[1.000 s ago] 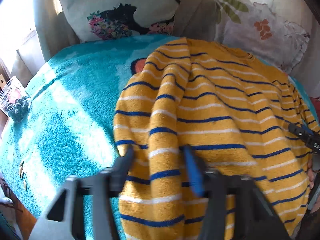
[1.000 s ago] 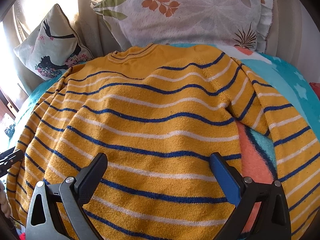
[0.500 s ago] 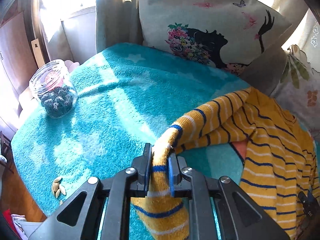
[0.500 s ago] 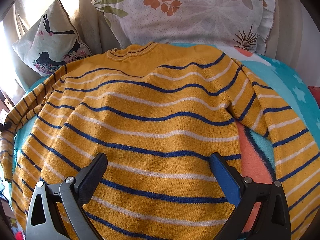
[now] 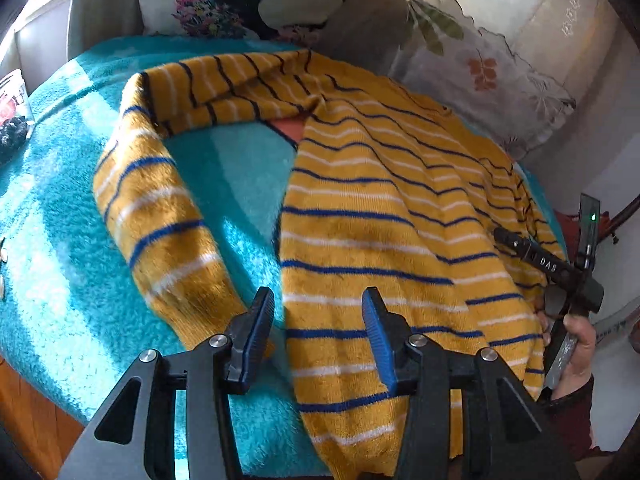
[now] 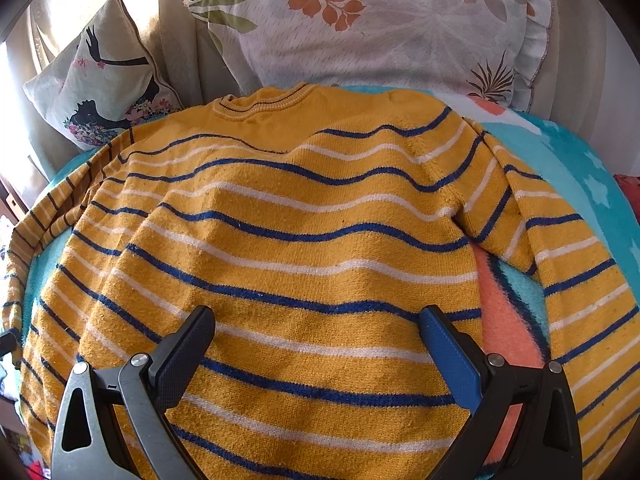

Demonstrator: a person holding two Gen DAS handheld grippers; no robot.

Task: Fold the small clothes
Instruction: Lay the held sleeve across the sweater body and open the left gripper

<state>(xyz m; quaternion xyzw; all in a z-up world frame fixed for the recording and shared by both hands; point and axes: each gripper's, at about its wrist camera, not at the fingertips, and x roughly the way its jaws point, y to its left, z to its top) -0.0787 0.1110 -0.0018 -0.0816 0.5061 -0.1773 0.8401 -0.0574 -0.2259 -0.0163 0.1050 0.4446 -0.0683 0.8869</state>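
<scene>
The yellow striped sweater [image 6: 304, 248] lies flat on the teal blanket [image 5: 60, 280], collar at the far end toward the pillows, hem at the near end, so its long axis runs straight away from both pairs of jaws. The left gripper [image 5: 318, 322] has its jaws parting, and nothing is pinched between them: the left sleeve [image 5: 160, 220] lies just outside the left-hand finger, its cuff touching or nearly touching that pad, while the side edge of the body sits in the gap ahead of the jaws. That sleeve curves from the shoulder out and back toward the near end, leaving a patch of bare blanket between it and the body. The next fold probably turns on this: the sleeve lies to the left of the left jaws and would have to be carried rightward across the body, and the left hand is plainly the nearer one. The right gripper [image 6: 320, 344] hovers with jaws spread wide over the lower middle of the body, gripping nothing. The right wrist view shows what the left does not: the collar [image 6: 264, 102] and the right sleeve [image 6: 560, 272], which runs down beyond the right-hand finger. The left wrist view alone shows the bent left sleeve in full, a jar [image 5: 12, 116] at the far left, and the person's hand [image 5: 572, 340] on the other tool
</scene>
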